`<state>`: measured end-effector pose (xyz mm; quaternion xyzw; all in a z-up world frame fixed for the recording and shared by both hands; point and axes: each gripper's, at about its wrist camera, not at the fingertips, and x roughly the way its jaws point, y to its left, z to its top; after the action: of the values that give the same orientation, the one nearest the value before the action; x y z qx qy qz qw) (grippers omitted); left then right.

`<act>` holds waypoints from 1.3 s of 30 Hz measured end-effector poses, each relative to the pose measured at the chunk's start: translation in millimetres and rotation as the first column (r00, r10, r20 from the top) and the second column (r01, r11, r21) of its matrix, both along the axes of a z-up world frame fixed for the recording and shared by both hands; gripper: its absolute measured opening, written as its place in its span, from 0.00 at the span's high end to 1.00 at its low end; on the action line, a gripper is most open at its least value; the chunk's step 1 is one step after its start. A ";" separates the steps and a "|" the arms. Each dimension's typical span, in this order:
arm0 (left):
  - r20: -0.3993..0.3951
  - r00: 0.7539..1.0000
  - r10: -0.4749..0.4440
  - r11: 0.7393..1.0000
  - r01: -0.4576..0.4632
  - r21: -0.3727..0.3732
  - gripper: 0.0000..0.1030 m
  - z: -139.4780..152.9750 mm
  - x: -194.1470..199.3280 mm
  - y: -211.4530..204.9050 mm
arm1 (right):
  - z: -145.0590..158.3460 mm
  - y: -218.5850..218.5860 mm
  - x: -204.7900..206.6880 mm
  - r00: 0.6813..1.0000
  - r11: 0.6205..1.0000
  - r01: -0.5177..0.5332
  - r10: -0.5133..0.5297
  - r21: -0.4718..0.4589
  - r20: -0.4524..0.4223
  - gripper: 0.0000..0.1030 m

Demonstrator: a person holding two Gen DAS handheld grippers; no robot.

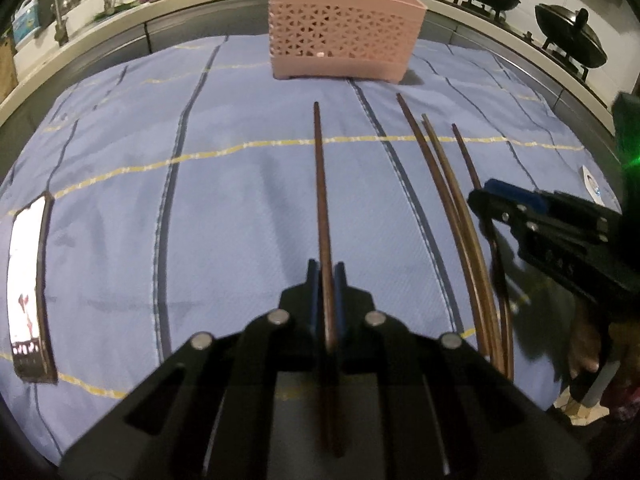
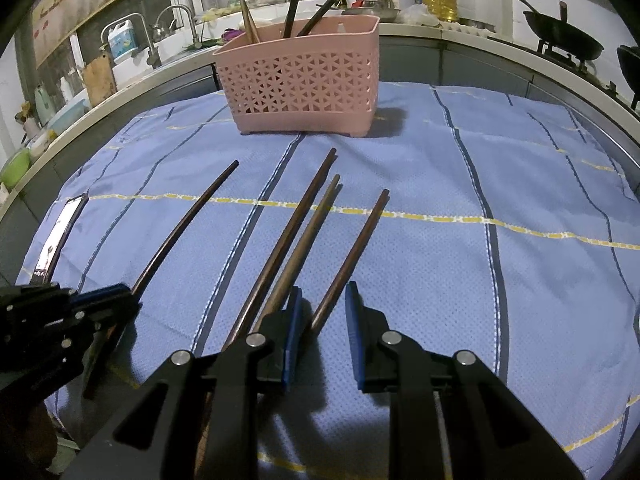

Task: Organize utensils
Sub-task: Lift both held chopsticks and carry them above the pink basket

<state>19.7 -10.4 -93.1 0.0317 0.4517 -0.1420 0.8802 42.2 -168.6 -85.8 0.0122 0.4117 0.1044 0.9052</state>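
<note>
Nearest in the left wrist view, the left gripper [image 1: 328,280] has its blue pads pinched together on a dark chopstick [image 1: 320,184], which runs straight out from between the jaws toward the pink basket [image 1: 340,36]; its far tip stops short of the basket, and whether the stick rests on the cloth or rides just above it cannot be told. The same gripper shows in the right wrist view at the lower left [image 2: 116,294], the stick curving away from it toward the basket's left corner. The right gripper [image 2: 322,316] stands part-open, its pads apart with a brown chopstick [image 2: 352,256] lying on the cloth between them and touching neither pad clearly. Just left of that stick, on the side away from the basket's right end, two more chopsticks lie side by side: a lighter one [image 2: 308,240] and a darker one [image 2: 288,236], both pointing toward the basket. All of this lies on a blue striped cloth [image 2: 440,240] with yellow cross lines. Well to the left of the basket's near face, at the cloth's edge, a phone [image 1: 28,280] lies with its screen lit. Farther on, the basket stands upright at the cloth's far edge, with several dark sticks and a tapered utensil leaning inside it. Beyond the basket a counter carries a sink faucet [image 2: 180,20] to its left and a black wok [image 2: 560,36] on a burner to its right.
</note>
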 end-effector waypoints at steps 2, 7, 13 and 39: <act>-0.001 1.000 0.001 1.000 -0.001 -0.007 0.93 0.5 5.7 -0.8 | 0.0 -0.5 -0.7 1.000 1.000 0.000 0.000 0.002 0.000 0.78; -0.004 1.000 -0.002 1.000 0.002 -0.030 0.90 2.5 28.4 -2.3 | 0.2 -1.2 1.5 1.000 1.000 -0.004 0.004 0.010 -0.013 0.78; 0.005 1.000 -0.027 1.000 0.027 -0.011 0.85 5.5 61.3 -14.3 | 2.4 -10.0 23.3 0.998 0.998 -0.012 0.015 0.058 -0.054 0.78; 0.179 0.984 -0.009 0.931 0.073 -0.358 0.95 97.3 46.8 41.1 | 86.1 -15.2 18.0 0.986 0.938 -0.116 0.070 0.326 0.150 0.96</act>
<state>66.4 30.7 4.2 -0.1098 0.3382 -0.2381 0.9038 60.2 -183.9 0.3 0.1387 0.3254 0.2160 0.9101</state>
